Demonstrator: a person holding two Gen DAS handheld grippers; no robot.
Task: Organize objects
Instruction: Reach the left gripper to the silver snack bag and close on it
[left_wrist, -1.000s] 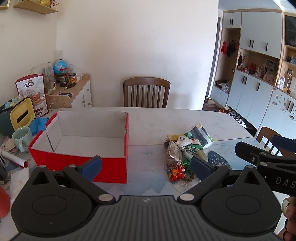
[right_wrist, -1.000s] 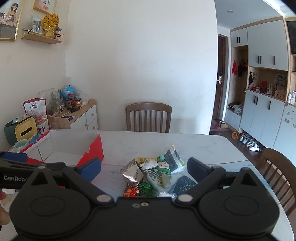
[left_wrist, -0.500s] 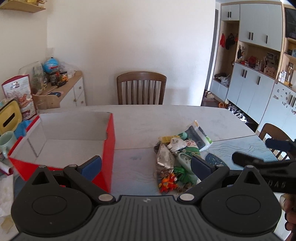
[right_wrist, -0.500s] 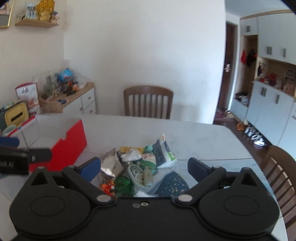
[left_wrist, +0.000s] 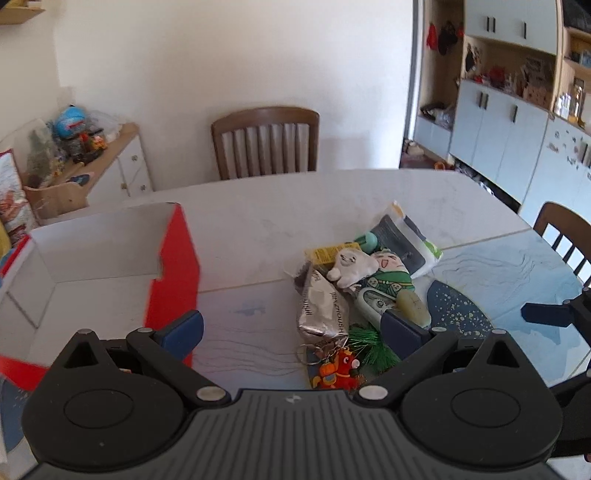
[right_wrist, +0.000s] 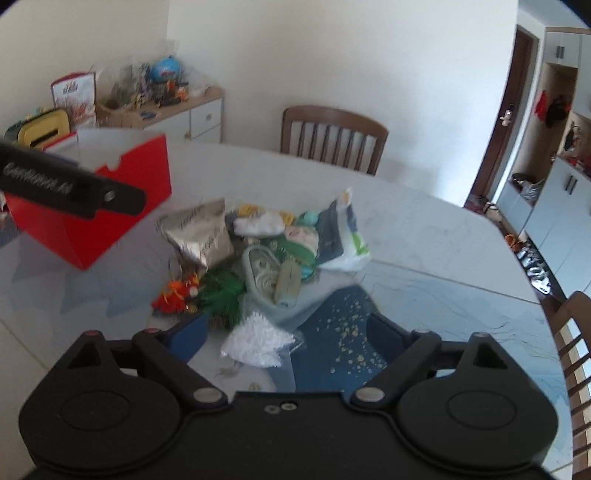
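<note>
While both tools (left_wrist: 291, 326) (right_wrist: 286, 334) gape wide, right just narrowing, red box (left_wrist: 173, 266) empty, trinket pile (left_wrist: 364, 284) beside it

One red box (left_wrist: 173, 273), two chairs (left_wrist: 265, 142)

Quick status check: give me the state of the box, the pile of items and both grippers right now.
Red box: open, upright, nothing visible inside.
Pile of items: heaped on the table, beside the box, none boxed yet.
Silver pouch: lying flat at the pile's box-side edge.
Left gripper: open, holding nothing.
Right gripper: open, jaws just been closing, white fluffy item between them, not gripped.
</note>
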